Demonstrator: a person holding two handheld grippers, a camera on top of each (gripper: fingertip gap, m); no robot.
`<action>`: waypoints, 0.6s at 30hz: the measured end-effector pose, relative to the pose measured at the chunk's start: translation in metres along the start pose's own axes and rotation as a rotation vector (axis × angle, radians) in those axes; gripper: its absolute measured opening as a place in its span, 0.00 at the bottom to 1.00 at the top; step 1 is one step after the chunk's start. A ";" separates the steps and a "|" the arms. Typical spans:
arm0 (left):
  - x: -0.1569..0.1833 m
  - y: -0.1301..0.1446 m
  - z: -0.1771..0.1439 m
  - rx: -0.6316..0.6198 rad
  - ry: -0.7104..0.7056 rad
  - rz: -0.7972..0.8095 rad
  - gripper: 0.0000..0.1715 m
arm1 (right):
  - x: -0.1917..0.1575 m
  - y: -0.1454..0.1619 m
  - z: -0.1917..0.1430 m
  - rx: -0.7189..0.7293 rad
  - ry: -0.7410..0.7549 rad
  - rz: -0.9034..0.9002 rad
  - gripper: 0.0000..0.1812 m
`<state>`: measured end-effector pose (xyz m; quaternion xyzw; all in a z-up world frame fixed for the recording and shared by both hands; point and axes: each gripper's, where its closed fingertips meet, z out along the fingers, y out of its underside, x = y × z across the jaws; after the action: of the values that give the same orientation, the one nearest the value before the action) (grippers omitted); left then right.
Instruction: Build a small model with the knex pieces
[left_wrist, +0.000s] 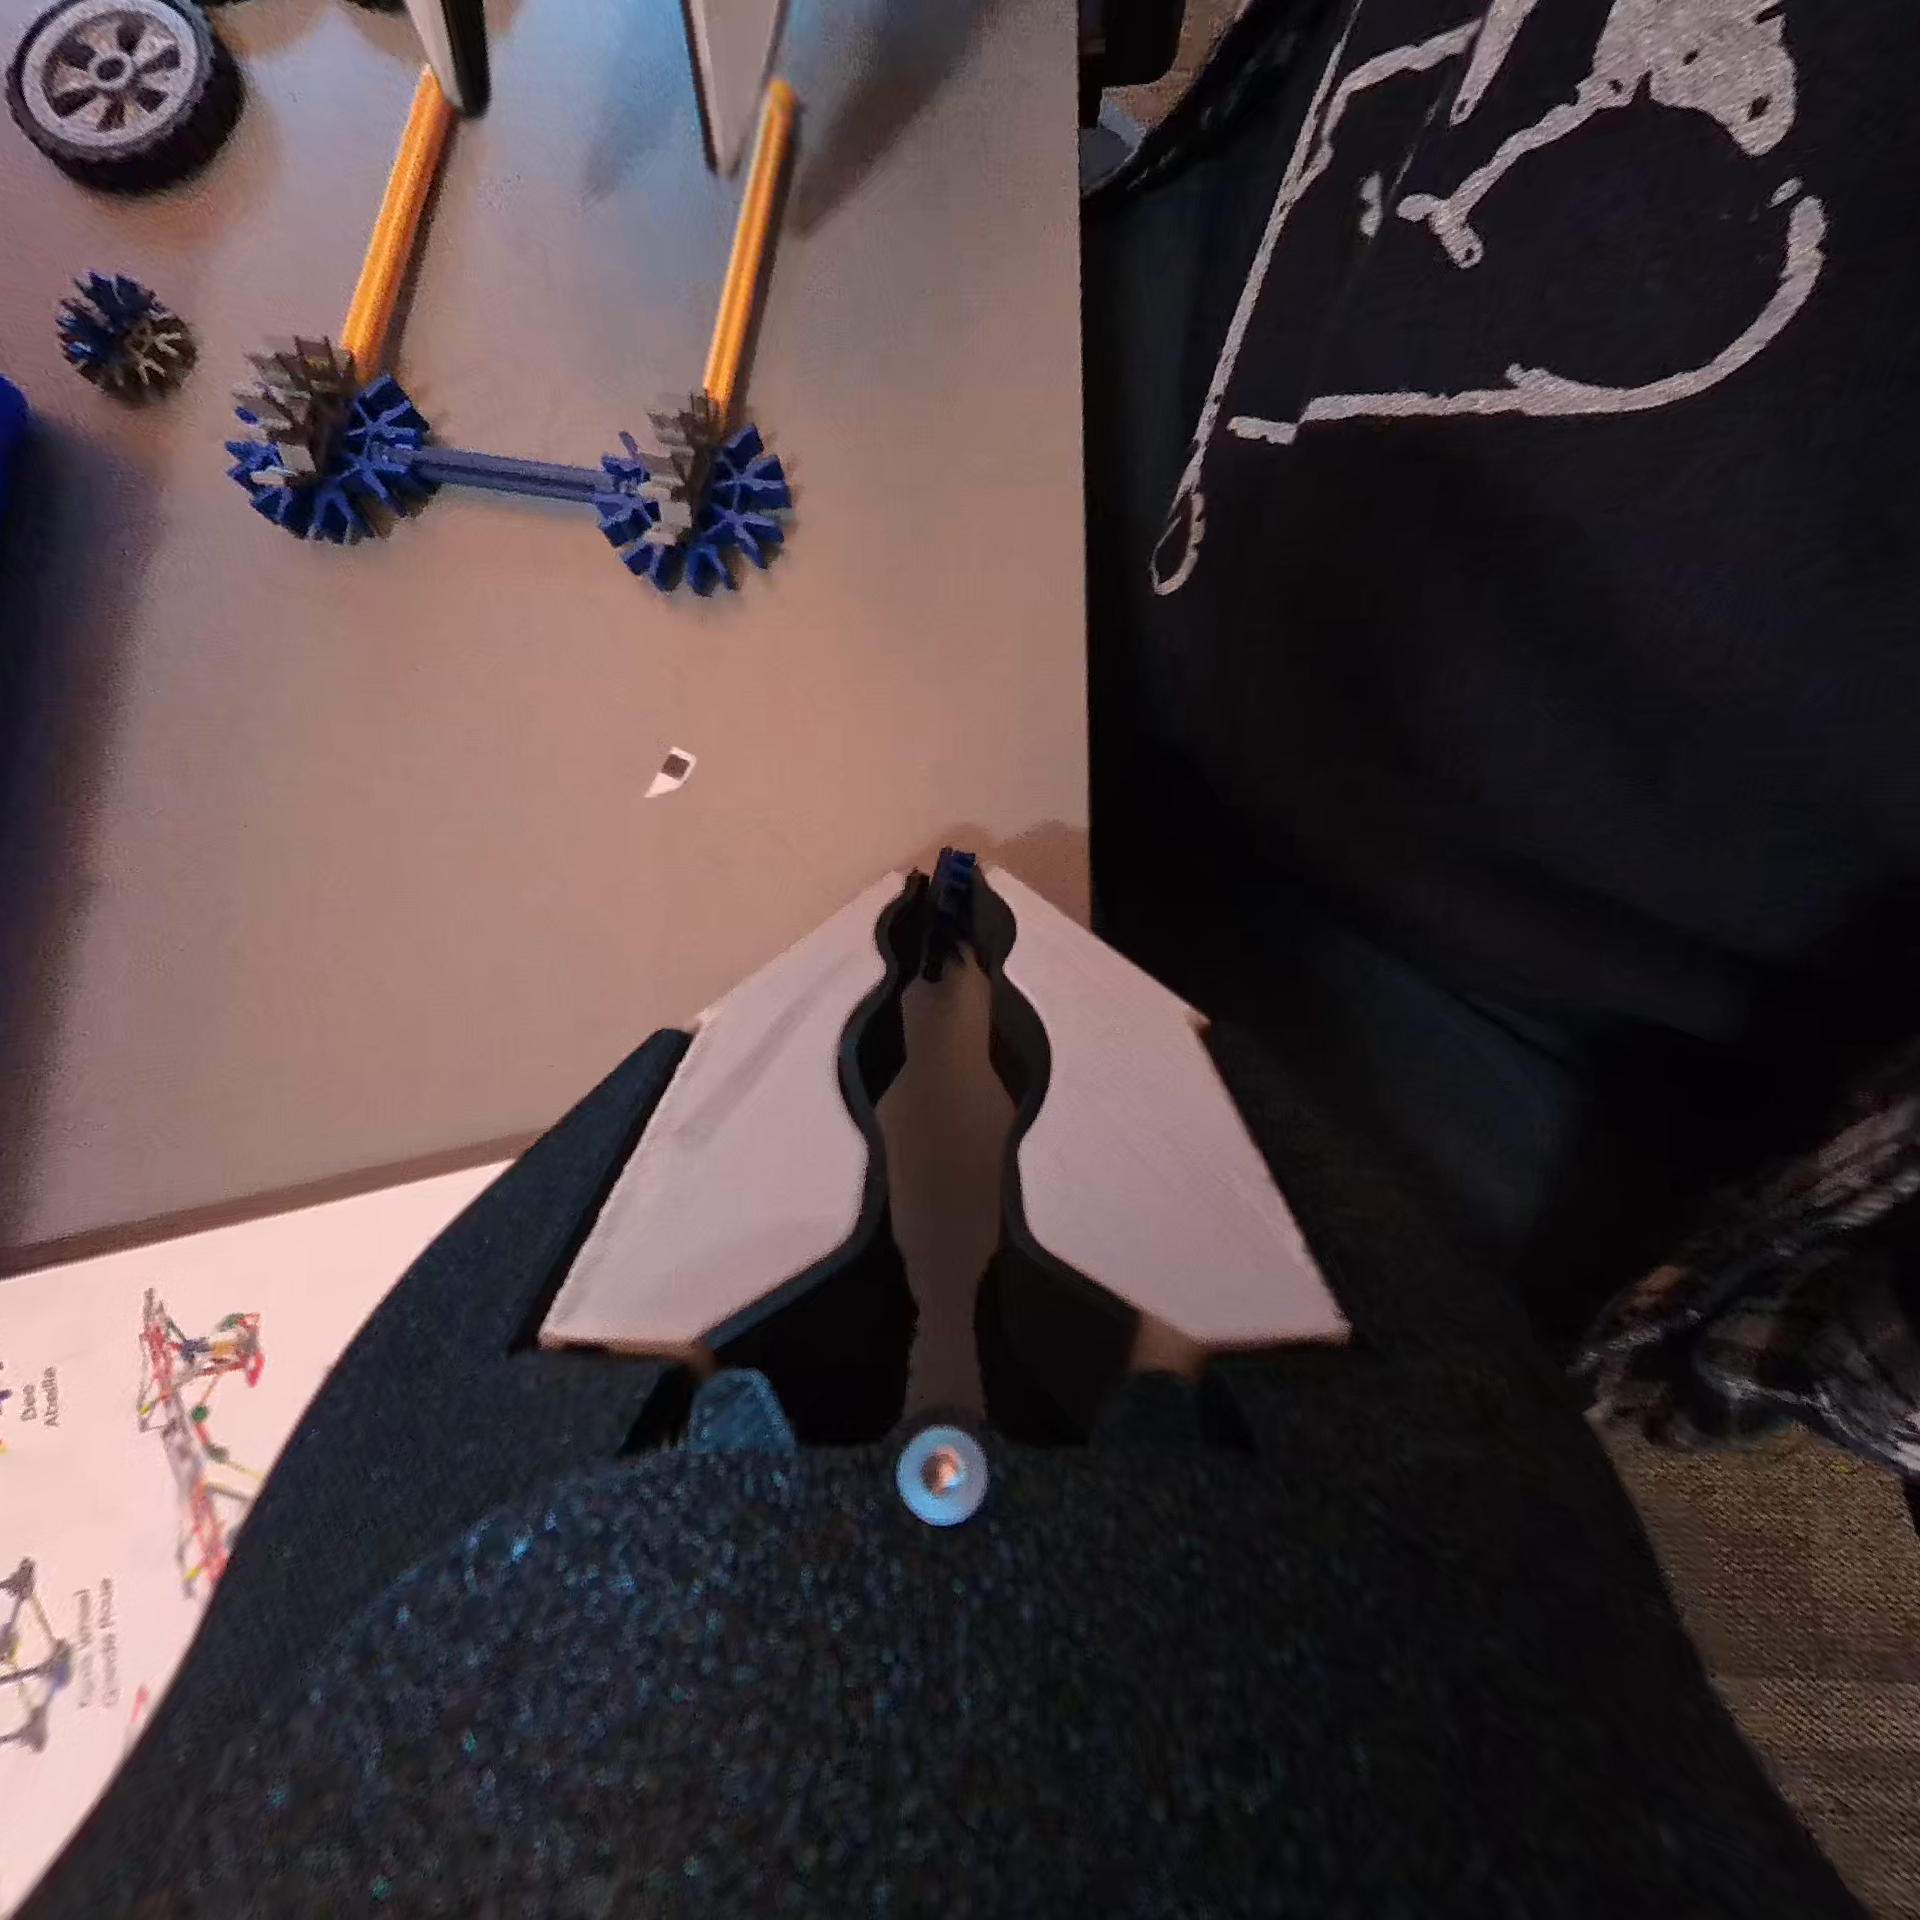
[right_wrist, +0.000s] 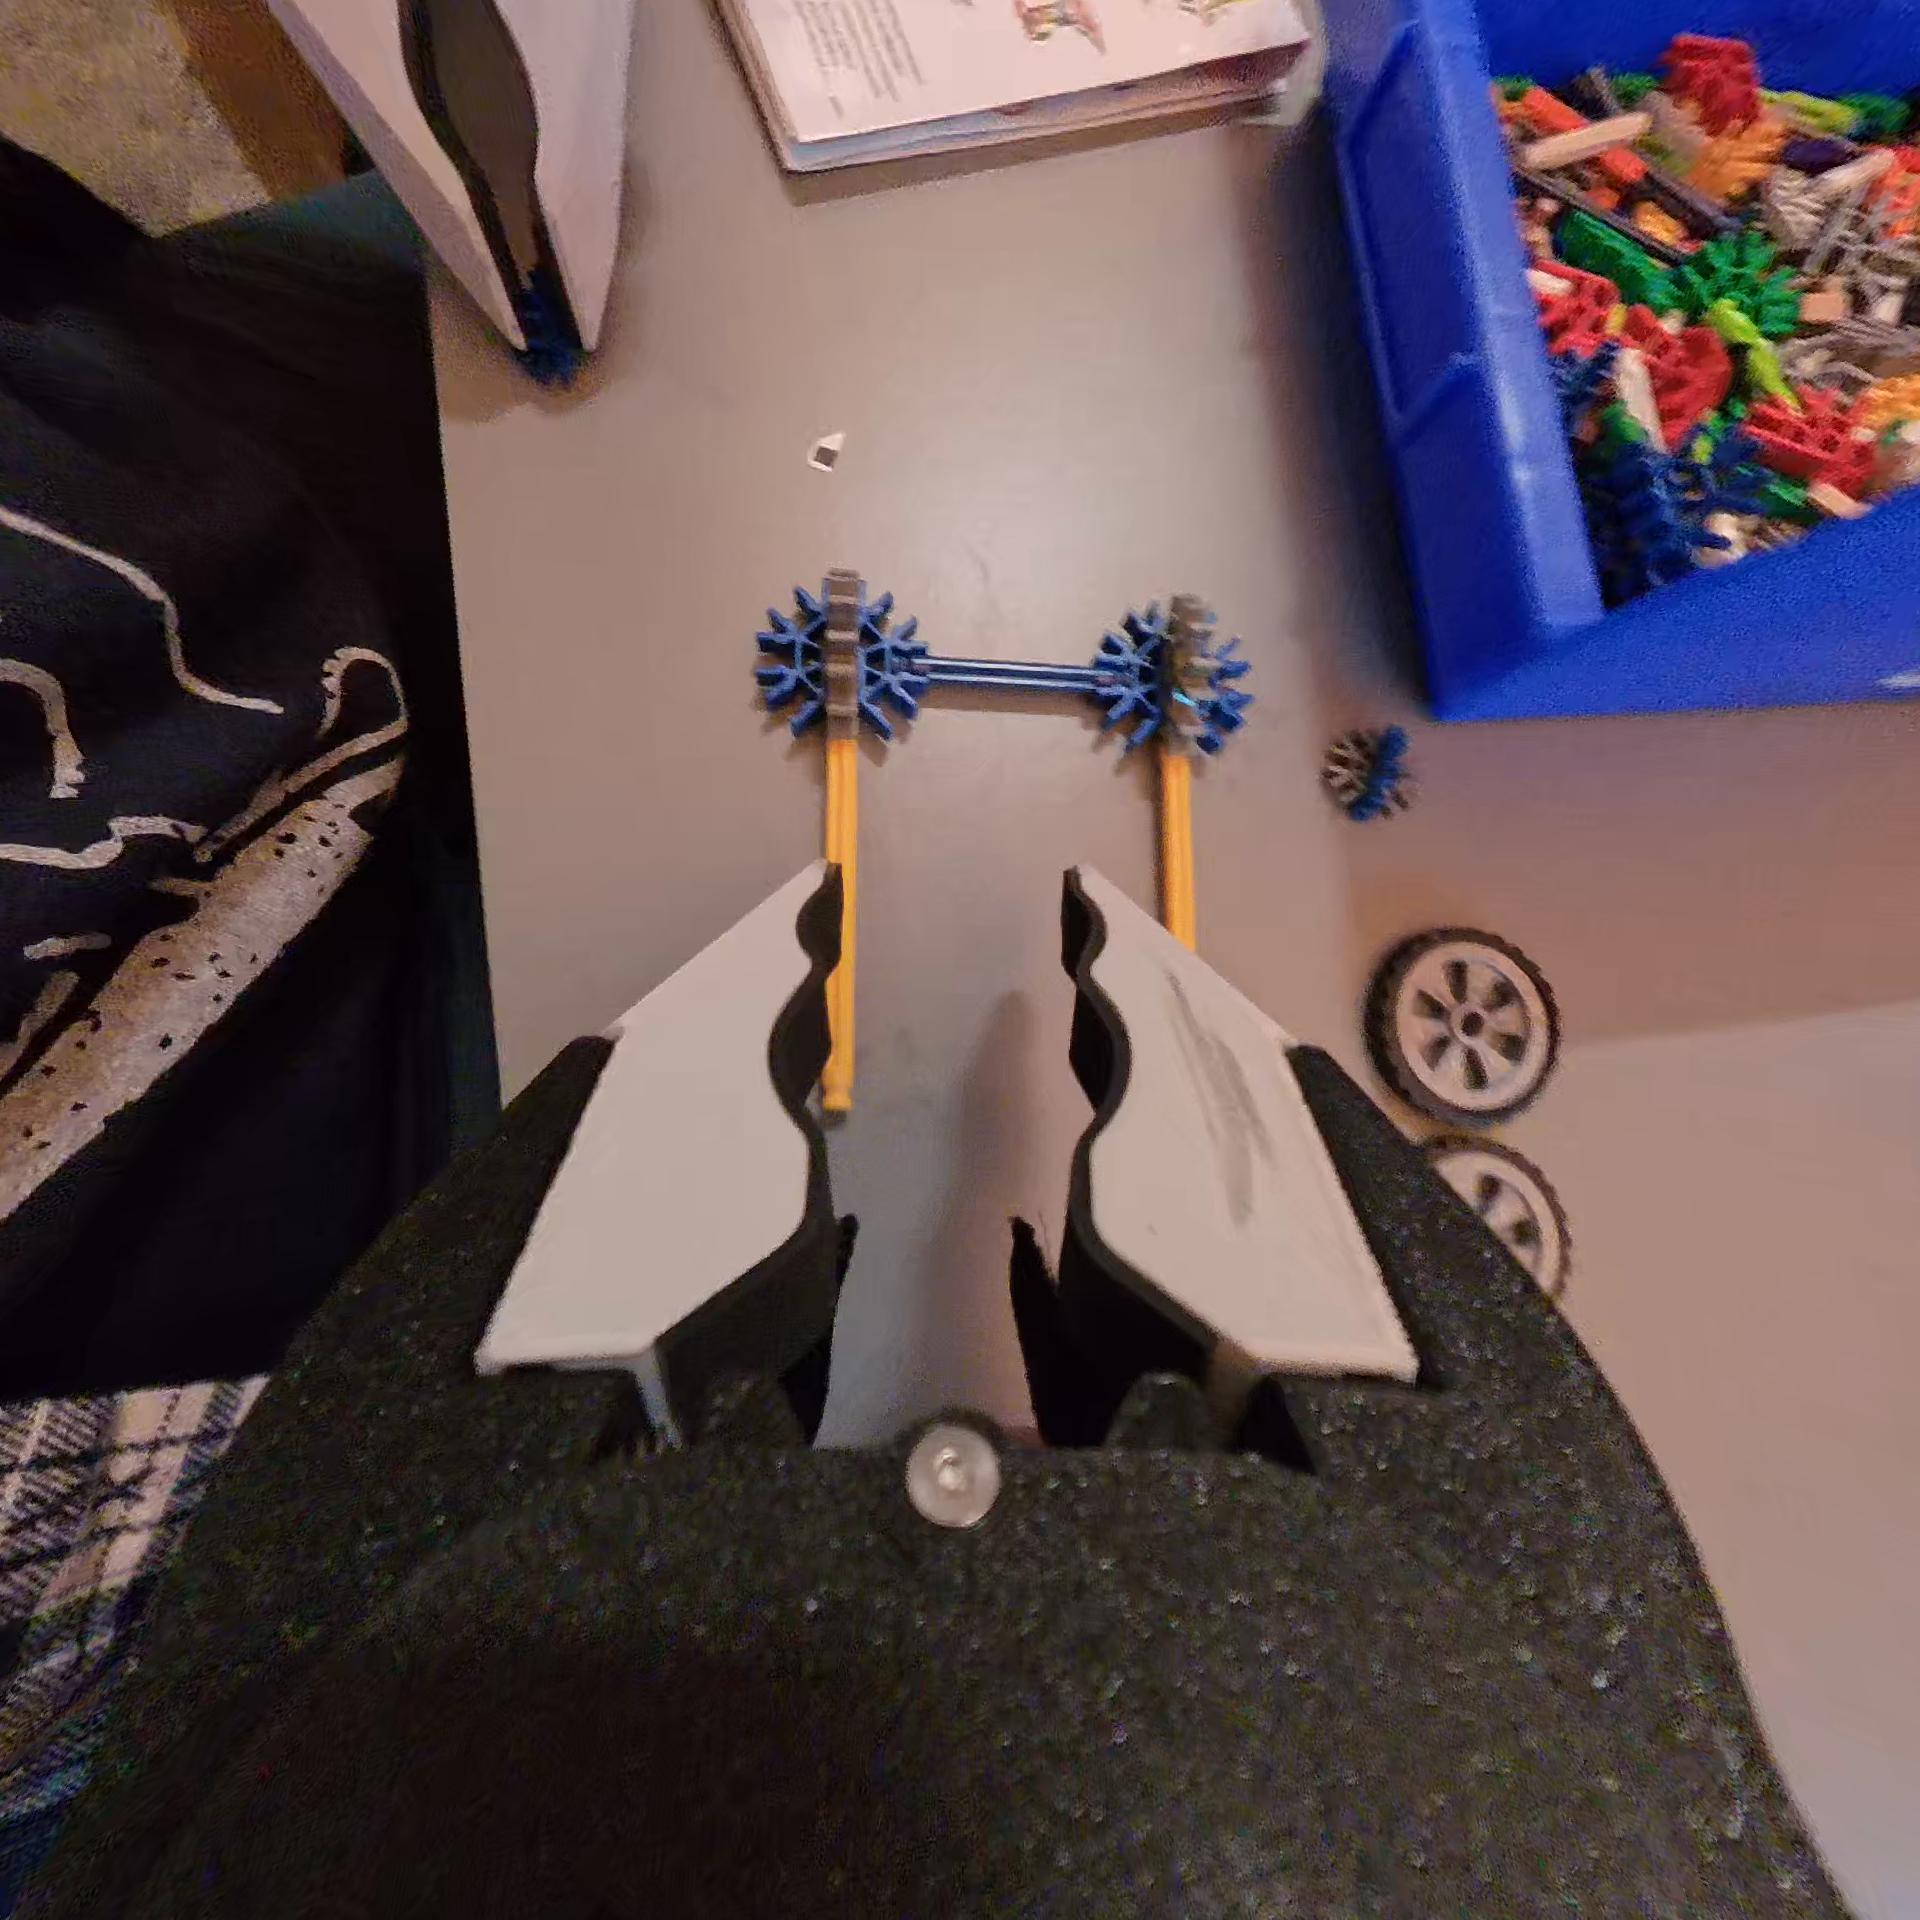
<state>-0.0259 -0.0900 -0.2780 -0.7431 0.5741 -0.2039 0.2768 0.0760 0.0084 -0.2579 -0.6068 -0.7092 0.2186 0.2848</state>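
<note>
My left gripper (left_wrist: 951, 904) pinches a small blue connector (left_wrist: 948, 902) at the table edge; my right gripper (right_wrist: 951, 904) hangs spread and empty over the rod frame (right_wrist: 1003, 675).

Only my right wrist view shows the blue bin (right_wrist: 1455, 416) of mixed pieces beyond the frame on the right, and the booklet (right_wrist: 997, 73) in full past the frame. My left wrist view alone shows the held connector close up, near the frame on the grey table (left_wrist: 416, 883). I count in the frame two yellow rods, one blue rod and two blue-and-grey hubs; beside it one loose hub (right_wrist: 1366, 771), two wheels (right_wrist: 1465, 1023) and one white scrap (right_wrist: 826, 452).
</note>
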 end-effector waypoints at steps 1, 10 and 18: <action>-0.003 0.000 0.000 -0.005 -0.005 0.008 0.03 | 0.005 0.002 -0.005 0.008 0.016 0.013 0.23; -0.108 -0.051 -0.043 0.066 -0.342 0.019 0.03 | 0.026 0.019 -0.028 0.024 0.082 0.089 0.23; -0.208 -0.080 -0.052 0.000 -0.520 -0.017 0.03 | 0.031 0.022 -0.015 0.007 0.101 0.074 0.23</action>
<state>-0.0529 0.1169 -0.1839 -0.7754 0.4773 -0.0080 0.4133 0.0992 0.0423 -0.2564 -0.6417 -0.6704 0.2004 0.3140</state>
